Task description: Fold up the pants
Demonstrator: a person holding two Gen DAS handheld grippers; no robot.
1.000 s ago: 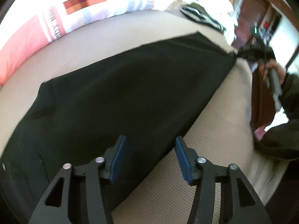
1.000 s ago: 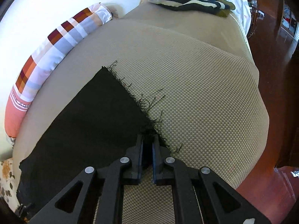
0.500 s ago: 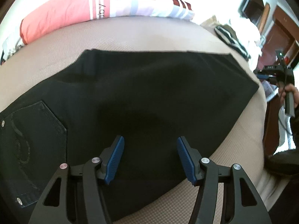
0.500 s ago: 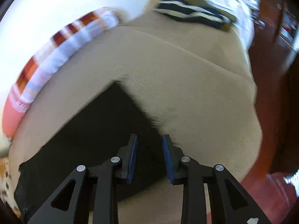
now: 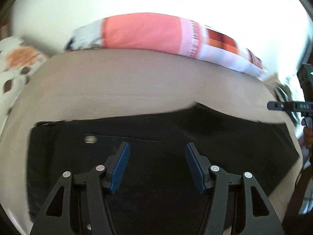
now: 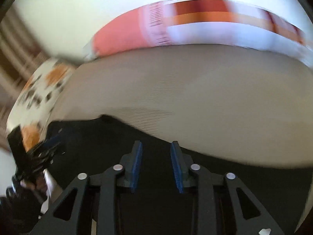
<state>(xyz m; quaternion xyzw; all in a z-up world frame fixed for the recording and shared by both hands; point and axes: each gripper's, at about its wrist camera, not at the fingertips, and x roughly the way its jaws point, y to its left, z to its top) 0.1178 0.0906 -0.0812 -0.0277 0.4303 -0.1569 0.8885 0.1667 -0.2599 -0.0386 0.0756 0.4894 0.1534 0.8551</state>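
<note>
Both wrist views look forward and down from close above the black pants [image 5: 156, 168] toward the striped pillow [image 5: 148, 33] at the top of the frame (each is blurred), sharing the tan mattress [image 6: 195, 101].

**Black pants spread flat on the beige surface**

The black pants [image 5: 176, 137] lie flat across the near part of a beige woven surface, running left to right. A back pocket with a small metal rivet faces up toward the left end. The far edge rises in a soft hump near the middle. Nothing is gripping the fabric.
</note>
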